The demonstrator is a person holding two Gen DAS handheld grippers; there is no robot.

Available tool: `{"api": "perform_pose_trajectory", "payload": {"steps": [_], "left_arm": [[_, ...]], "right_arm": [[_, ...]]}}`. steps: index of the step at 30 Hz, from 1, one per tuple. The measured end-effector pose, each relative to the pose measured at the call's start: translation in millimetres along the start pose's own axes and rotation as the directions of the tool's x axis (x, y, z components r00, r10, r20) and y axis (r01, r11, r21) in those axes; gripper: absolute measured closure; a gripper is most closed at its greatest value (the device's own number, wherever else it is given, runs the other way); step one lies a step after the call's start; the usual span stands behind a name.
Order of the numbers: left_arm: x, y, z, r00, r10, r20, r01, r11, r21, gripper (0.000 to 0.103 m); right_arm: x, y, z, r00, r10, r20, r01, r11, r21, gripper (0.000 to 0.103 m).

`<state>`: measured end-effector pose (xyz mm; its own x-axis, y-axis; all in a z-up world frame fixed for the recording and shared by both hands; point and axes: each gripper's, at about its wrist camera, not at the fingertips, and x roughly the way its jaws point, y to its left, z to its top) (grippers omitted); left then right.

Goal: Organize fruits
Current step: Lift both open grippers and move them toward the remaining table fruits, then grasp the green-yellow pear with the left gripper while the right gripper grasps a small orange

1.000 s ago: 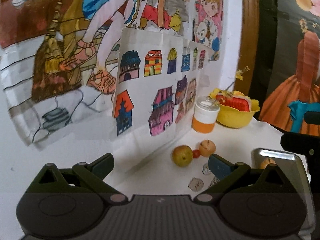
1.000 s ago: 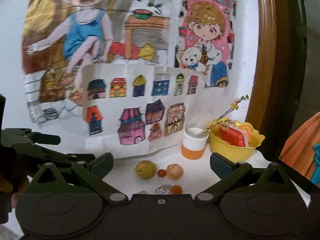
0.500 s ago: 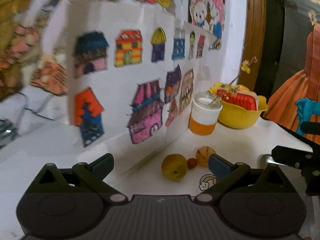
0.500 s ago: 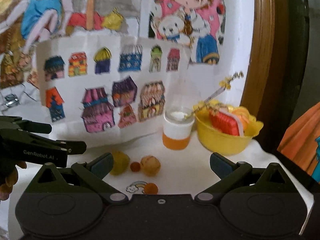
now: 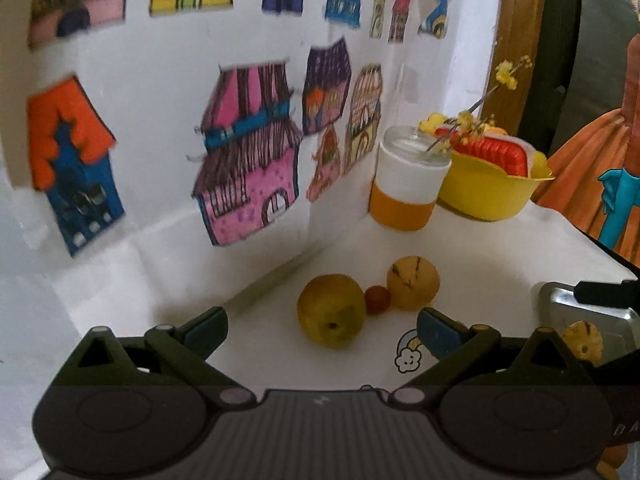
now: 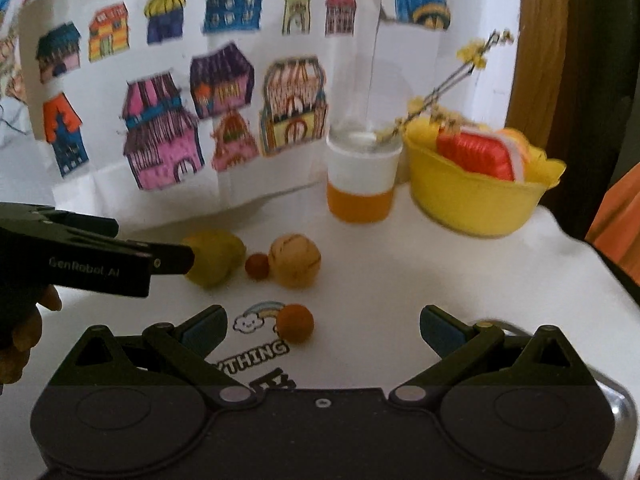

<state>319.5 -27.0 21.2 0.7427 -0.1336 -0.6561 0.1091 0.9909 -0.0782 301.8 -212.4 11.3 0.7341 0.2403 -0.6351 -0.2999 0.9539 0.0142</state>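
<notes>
Fruits sit mid-frame: pear (image 5: 332, 310), cherry (image 5: 377, 299), peach (image 5: 412, 282). Both views have closed in fast since a second ago, so a pickup looks close. Left gripper (image 5: 322, 326) and right gripper (image 6: 323, 326) both gape wide, empty; tray (image 5: 560, 300) waits lower right.

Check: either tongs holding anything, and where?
Nothing held. Left tongs open just short of the yellow-green fruit; right tongs open, the small orange ball untouched.
</notes>
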Motion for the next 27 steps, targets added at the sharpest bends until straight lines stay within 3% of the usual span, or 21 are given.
{"api": "perform_pose_trajectory", "payload": {"steps": [8, 16, 27], "left_arm": [[26.5, 1.2, -5.4, 1.000, -0.001, -0.005, 0.001, 1.000, -0.009, 0.001], [46.0, 2.9, -8.3, 1.000, -0.015, -0.008, 0.015, 1.000, -0.022, 0.001], [55.8, 2.3, -8.1, 0.999, -0.033, 0.003, 0.033, 0.999, -0.010, 0.014]], "right_arm": [[27.0, 5.2, -11.9, 0.999, 0.002, -0.036, -0.004, 0.998, -0.057, 0.002], [44.5, 10.4, -6.5, 0.998, 0.025, -0.058, -0.032, 0.992, -0.121, 0.020], [62.6, 17.7, -4.1, 0.994, 0.028, -0.104, -0.048, 0.981, -0.188, 0.042]]}}
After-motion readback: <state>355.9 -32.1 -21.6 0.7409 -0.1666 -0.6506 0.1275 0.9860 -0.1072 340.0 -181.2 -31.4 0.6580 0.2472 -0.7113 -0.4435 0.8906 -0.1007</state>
